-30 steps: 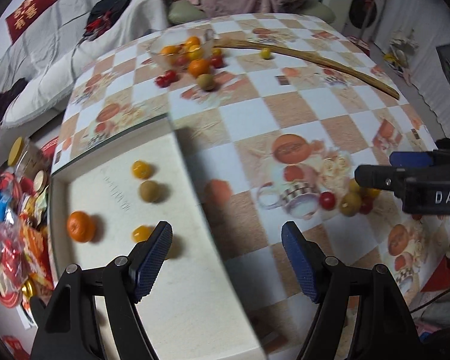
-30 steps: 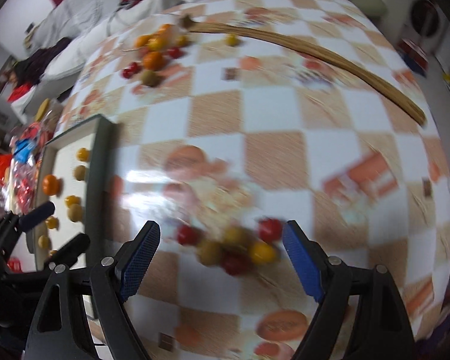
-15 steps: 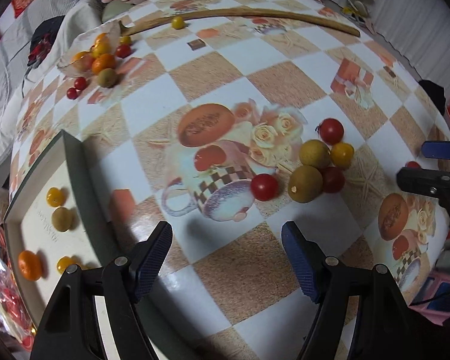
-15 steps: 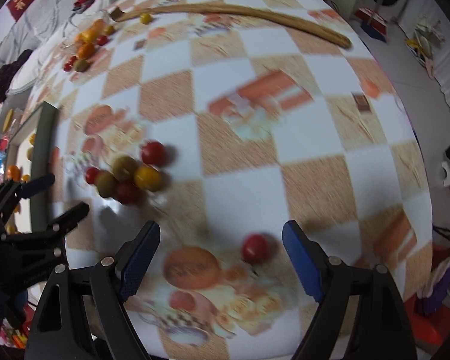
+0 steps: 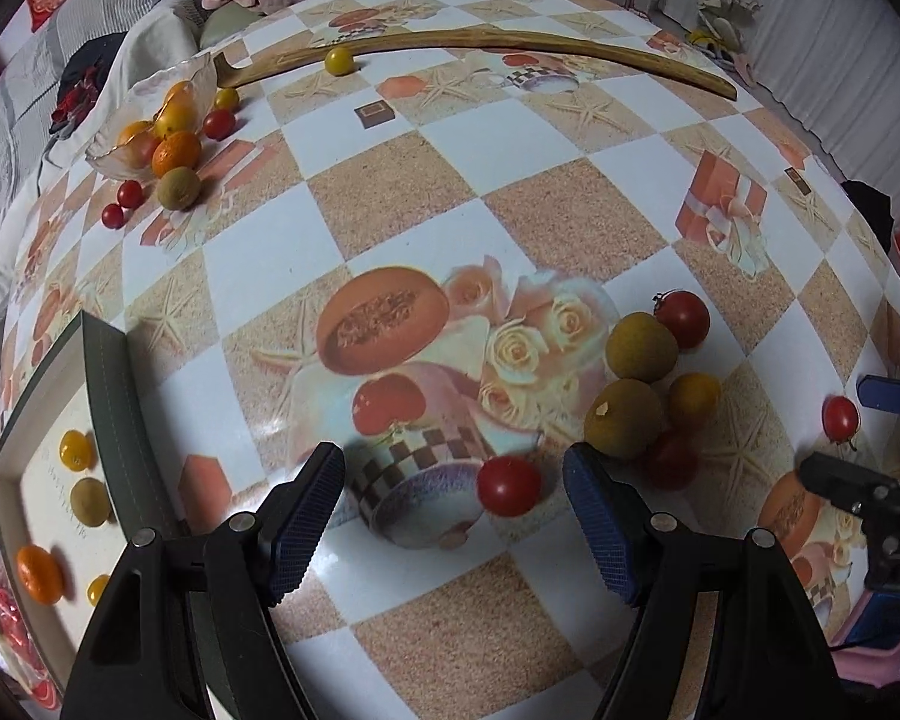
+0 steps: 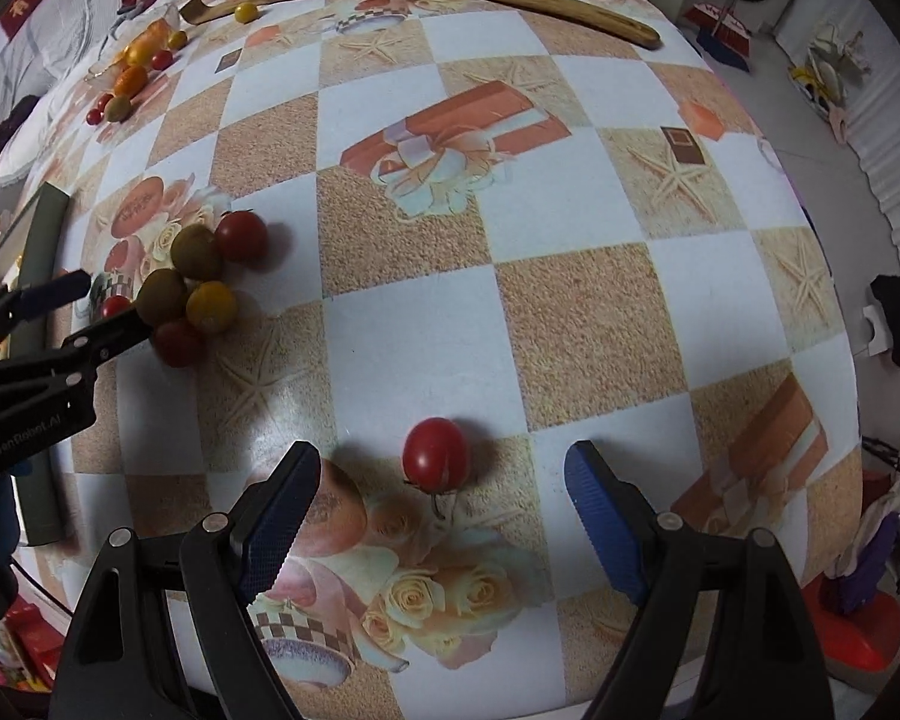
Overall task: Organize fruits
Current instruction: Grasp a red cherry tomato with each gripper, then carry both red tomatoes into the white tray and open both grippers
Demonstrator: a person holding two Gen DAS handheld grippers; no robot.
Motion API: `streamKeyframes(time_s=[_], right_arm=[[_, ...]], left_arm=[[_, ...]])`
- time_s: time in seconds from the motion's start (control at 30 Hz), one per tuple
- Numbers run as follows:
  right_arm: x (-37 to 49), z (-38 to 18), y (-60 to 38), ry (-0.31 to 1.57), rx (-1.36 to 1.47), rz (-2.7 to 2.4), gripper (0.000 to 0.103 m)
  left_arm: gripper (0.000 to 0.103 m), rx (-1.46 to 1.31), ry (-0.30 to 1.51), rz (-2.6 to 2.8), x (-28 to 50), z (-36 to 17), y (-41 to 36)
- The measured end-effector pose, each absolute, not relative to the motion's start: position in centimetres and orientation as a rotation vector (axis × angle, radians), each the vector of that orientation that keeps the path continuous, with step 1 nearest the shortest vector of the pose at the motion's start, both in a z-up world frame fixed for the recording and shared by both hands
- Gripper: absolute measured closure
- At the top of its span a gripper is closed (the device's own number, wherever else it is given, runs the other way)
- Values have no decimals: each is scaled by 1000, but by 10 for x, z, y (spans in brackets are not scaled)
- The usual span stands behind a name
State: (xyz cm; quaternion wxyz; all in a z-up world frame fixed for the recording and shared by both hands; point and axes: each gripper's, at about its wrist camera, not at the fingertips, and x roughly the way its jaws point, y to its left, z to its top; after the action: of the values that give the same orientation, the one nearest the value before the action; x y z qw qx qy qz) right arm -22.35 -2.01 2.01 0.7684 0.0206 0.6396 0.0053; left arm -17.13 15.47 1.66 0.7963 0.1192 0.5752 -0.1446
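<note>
Right gripper point(image 6: 444, 516) wide open, empty – red tomato point(image 6: 435, 453) between, stem toward camera.

Both grippers point(image 5: 453, 516) point(image 6: 441, 519) down-pointed, jaws apart

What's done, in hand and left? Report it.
Done: five small fruits already lie in the tray. In hand: nothing yet; the open left gripper brackets one cherry tomato, and the open right gripper brackets another. Left: the five-fruit cluster and the fruits around the glass bowl.
</note>
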Motion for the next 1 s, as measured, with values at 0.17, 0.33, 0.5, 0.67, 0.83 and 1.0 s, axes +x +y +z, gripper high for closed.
streamKeyframes(time_s=[0.17, 0.33, 0.5, 0.67, 0.83, 1.0], right_arm=[[-223, 19, -9, 1384, -23, 7, 28], [-225, 23, -3, 1379, -54, 18, 51], [-223, 27, 2, 1395, -14, 60, 80], [-219, 34, -11, 1388, 171, 103, 80], [-218, 40, -13, 1371, 195, 114, 80], [-219, 43, -10, 1364, 195, 128, 80]], left_arm=[[27, 264, 1230, -299, -170, 17, 151], [50, 244, 1252, -320, -170, 18, 145], [82, 230, 1270, -377, -174, 20, 136], [82, 31, 1335, -372, -167, 23, 162], [82, -4, 1340, -342, -171, 28, 179], [82, -2, 1331, -337, -179, 35, 187]])
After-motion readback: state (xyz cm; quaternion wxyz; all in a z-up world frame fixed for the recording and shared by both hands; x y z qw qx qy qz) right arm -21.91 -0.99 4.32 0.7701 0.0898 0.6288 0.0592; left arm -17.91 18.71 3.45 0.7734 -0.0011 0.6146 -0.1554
